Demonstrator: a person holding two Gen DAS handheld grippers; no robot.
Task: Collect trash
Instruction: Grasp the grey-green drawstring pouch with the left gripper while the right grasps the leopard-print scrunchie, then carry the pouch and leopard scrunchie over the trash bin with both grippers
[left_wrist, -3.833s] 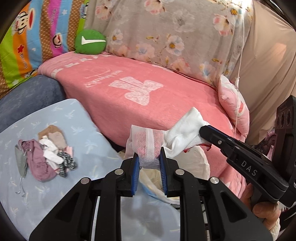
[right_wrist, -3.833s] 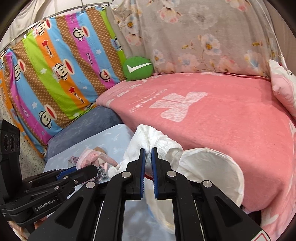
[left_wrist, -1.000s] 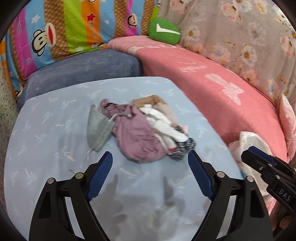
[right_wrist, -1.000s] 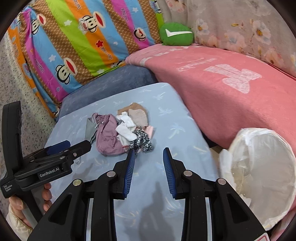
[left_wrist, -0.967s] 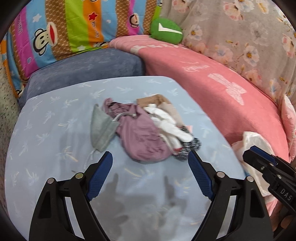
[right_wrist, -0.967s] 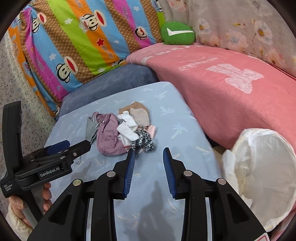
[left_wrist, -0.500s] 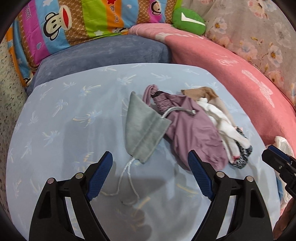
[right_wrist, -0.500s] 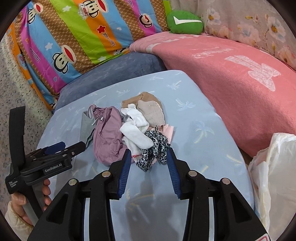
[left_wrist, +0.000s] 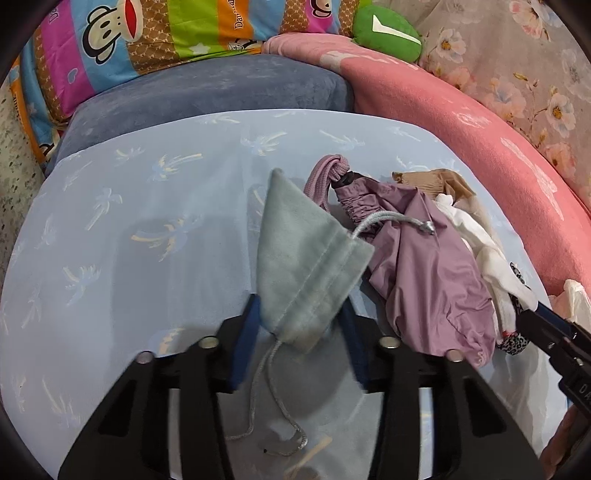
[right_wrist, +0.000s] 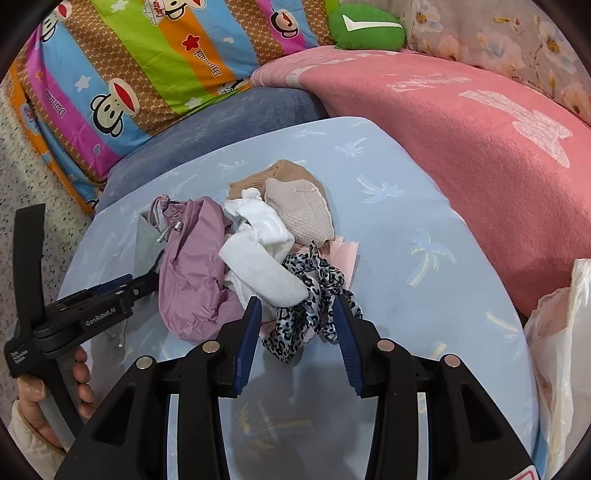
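Colourful striped monkey cushions (right_wrist: 140, 70) and a pink blanket (right_wrist: 480, 122) stand behind a pale blue cloth with palm prints (left_wrist: 129, 258), which covers the surface where the small pile of trash lies. On this cloth a grey drawstring pouch (left_wrist: 306, 266) lies beside a mauve pouch (left_wrist: 424, 269), with white socks (right_wrist: 258, 251), a beige piece (right_wrist: 299, 206) and a leopard-print fabric (right_wrist: 310, 299) touching each other. The left hand-held gripper (left_wrist: 301, 341) has the lower corner of the grey pouch between its blue pads and its jaws are closing on it. The right hand-held gripper (right_wrist: 297, 332) is partly spread, its pads on both sides of the leopard-print fabric but not pressing it. A white plastic bag (right_wrist: 557, 332) shows at the right edge, near the pink blanket.
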